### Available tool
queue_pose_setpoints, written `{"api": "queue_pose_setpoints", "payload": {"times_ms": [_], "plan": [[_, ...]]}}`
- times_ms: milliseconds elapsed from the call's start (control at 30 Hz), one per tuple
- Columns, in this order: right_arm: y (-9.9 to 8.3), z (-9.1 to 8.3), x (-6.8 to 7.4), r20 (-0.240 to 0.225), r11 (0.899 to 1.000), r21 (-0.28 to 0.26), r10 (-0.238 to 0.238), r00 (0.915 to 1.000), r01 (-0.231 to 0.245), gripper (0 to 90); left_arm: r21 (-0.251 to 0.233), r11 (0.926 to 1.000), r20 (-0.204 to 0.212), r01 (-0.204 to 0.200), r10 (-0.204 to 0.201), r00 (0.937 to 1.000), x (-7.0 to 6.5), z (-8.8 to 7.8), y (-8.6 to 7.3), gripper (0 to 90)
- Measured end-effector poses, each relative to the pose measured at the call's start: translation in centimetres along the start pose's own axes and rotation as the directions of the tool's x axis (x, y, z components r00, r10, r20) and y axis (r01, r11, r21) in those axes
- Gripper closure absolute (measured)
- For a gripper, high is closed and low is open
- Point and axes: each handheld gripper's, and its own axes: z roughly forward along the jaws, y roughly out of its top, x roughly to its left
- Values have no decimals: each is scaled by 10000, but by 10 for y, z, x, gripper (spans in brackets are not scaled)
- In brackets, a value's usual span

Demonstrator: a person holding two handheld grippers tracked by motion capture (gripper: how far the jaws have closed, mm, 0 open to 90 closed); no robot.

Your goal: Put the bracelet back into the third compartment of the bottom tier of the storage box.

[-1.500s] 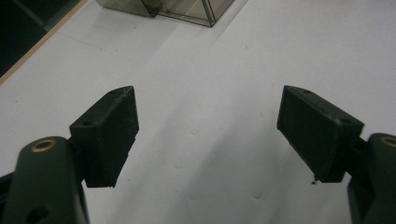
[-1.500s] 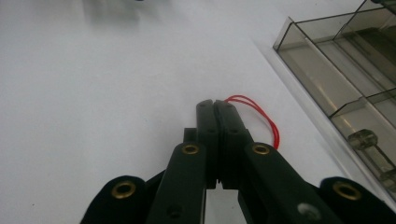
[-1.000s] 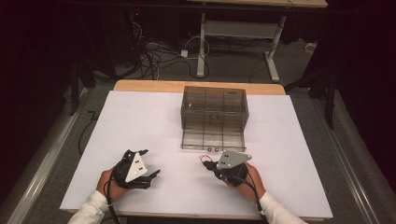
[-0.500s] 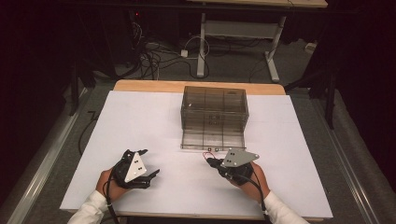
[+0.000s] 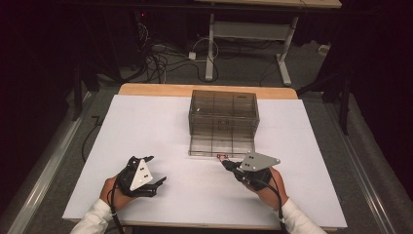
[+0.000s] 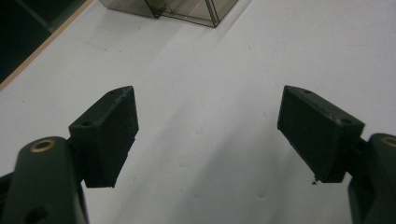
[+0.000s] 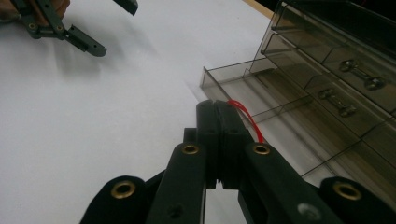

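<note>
A smoky clear drawer cabinet (image 5: pixel 224 109) stands mid-table, and its bottom drawer (image 5: pixel 221 145) is pulled out toward me. My right gripper (image 5: pixel 225 161) is shut on a thin red loop (image 5: pixel 221 156), like a rubber band, right at the drawer's front edge. In the right gripper view the jaws (image 7: pixel 217 106) are pressed together. The red loop (image 7: pixel 248 117) curls out on their right over the open drawer (image 7: pixel 275 100). My left gripper (image 5: pixel 155 169) rests low at the front left, open and holding nothing. Its pads (image 6: pixel 112 133) stand wide apart over the bare white tabletop.
The white tabletop (image 5: pixel 146 126) stretches wide to the left of the cabinet. The cabinet's upper drawers (image 7: pixel 345 60) are closed and hold small metal parts. My left gripper (image 7: pixel 109 25) is also visible far off in the right gripper view. Cables and table legs lie on the dark floor behind.
My right gripper has moved away from me and slightly right, up to the open drawer's front edge, with the red loop still in its jaws. The left gripper has stayed put.
</note>
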Motion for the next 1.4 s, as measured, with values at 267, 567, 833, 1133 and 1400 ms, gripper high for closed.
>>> {"api": "queue_pose_setpoints", "payload": {"times_ms": [267,567,833,1133,1400], "plan": [[0,-10,-10,431,9996,-211,201,9989,-192,900,-36,10000,-71,-16,16,10000,0,0,0,196],[-3,-17,-24,935,9983,-333,510,9943,-481,900,-11,10000,-43,-44,44,10000,-1,0,0,196],[-8,-19,-35,1280,9965,-162,836,9883,-822,900,-21,10000,-43,25,-25,10000,1,0,-1,196],[-14,-19,-44,1532,9953,1,954,9836,-965,900,-15,10000,-20,15,-15,10000,0,0,-1,196],[-18,-17,-48,1668,9940,116,1055,9803,-1090,900,-5,10000,-7,-1,1,10000,0,1,-1,196]]}}
